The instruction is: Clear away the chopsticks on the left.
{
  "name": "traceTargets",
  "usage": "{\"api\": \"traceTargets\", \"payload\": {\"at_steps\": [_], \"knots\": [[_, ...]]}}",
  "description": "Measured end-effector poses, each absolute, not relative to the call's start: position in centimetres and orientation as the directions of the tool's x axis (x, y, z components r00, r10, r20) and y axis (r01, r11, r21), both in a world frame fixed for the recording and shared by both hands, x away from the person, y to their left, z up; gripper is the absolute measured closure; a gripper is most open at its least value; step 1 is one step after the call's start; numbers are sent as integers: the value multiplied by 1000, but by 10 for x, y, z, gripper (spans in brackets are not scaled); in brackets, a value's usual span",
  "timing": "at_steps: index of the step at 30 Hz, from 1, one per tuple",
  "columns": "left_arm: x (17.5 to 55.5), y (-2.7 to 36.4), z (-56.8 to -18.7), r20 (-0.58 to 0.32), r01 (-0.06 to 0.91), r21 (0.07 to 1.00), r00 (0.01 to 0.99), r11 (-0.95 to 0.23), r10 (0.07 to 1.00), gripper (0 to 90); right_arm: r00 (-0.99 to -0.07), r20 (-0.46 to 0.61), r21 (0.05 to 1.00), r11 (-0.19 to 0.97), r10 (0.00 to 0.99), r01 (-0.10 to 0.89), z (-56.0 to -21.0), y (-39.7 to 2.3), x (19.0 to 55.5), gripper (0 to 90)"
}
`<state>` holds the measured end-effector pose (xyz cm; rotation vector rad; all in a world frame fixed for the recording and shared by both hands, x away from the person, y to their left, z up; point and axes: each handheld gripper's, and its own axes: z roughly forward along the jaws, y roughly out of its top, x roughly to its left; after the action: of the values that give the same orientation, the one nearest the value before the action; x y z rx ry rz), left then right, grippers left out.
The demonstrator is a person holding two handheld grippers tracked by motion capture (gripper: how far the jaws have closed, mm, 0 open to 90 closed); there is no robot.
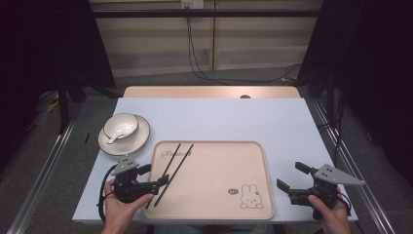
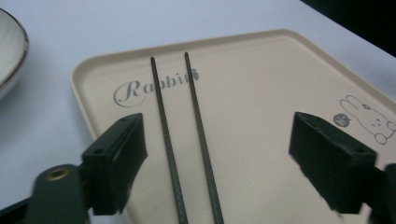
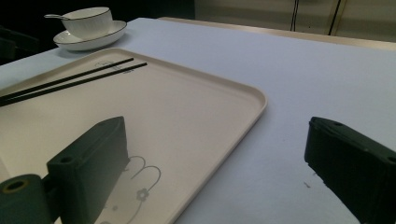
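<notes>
Chopsticks laid lower left on the tray, left gripper wide open, empty; next: bowl upper left.

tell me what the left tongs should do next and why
Probably lift clear and swing toward the bowl on its saucer. The left tongs stand open with nothing pressed between the jaws, and the two chopsticks already lie side by side on the tray. The bowl, spoon inside, sits on the table beside the tray.

Chopsticks lie on the tray, bowl behind-left.
</notes>
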<state>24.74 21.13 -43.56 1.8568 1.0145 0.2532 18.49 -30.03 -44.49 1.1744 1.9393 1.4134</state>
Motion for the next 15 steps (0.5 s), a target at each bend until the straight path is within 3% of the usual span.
{"api": "traceTargets", "payload": {"at_steps": [5,9,15], "knots": [[239,226,-431,-177,433,882,673,-187,719,112,-519,112,927,100,848,363,-445,-302,185,58],[234,241,-427,-187,404,903,675,-145,713,36,-513,113,926,97,851,364,-445,-302,184,58],[228,268,-429,-165,380,914,667,-142,726,31,-513,112,926,98,851,364,-445,-302,184,58]]}}
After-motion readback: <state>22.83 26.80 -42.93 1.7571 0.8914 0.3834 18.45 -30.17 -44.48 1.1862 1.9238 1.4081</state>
